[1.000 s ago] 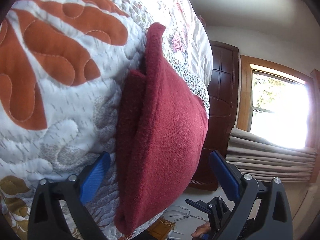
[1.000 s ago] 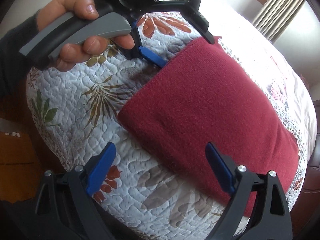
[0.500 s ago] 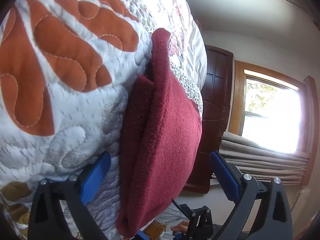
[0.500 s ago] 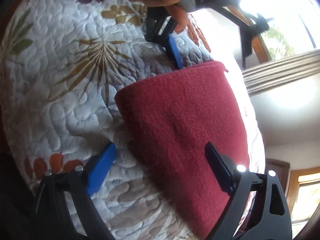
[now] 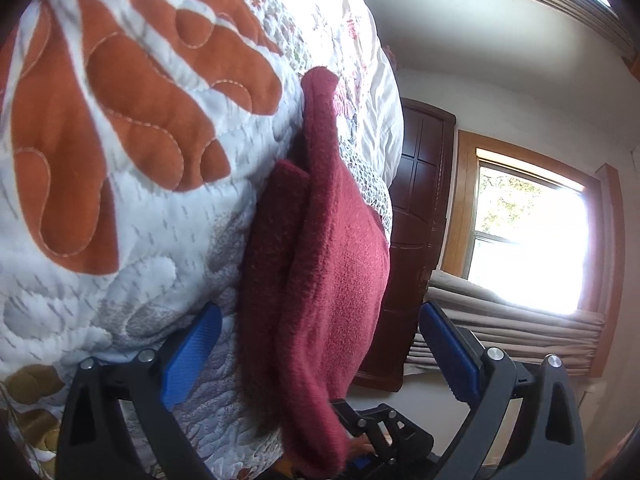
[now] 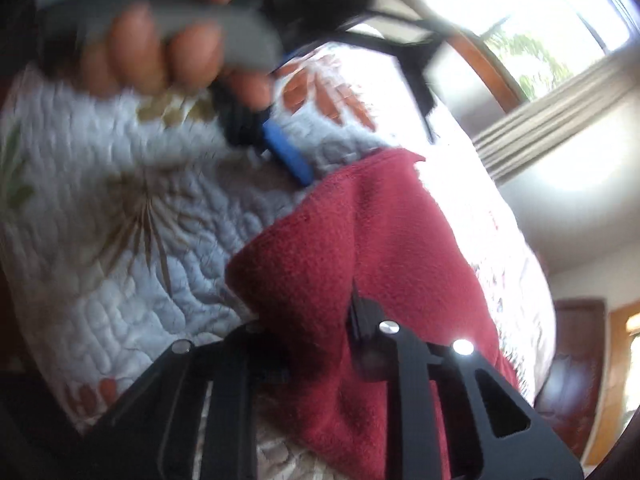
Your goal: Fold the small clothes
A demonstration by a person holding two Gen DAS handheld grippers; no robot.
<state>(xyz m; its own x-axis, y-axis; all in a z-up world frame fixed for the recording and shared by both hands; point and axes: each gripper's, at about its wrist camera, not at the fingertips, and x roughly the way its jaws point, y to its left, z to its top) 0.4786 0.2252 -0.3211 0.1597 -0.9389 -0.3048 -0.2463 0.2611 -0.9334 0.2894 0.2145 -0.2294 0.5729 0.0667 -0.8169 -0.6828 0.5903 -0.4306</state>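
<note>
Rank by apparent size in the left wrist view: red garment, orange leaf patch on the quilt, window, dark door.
1-2. orange leaf patch and red garment: too close to call, and both sit near the lens.
3. window
4. dark door, partly hidden behind the garment, so its rank is unsure.

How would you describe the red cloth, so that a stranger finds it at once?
Look at the white quilted bedspread with orange leaf patterns. On it lies a dark red fleece cloth, folded in layers. It is the only plain, fuzzy, single-coloured thing there.

Left claw [image 5: 320, 356] spread wide, right claw [image 6: 316, 320] pinched closed, hand [image 6: 168, 56] gripping the left handle
</note>
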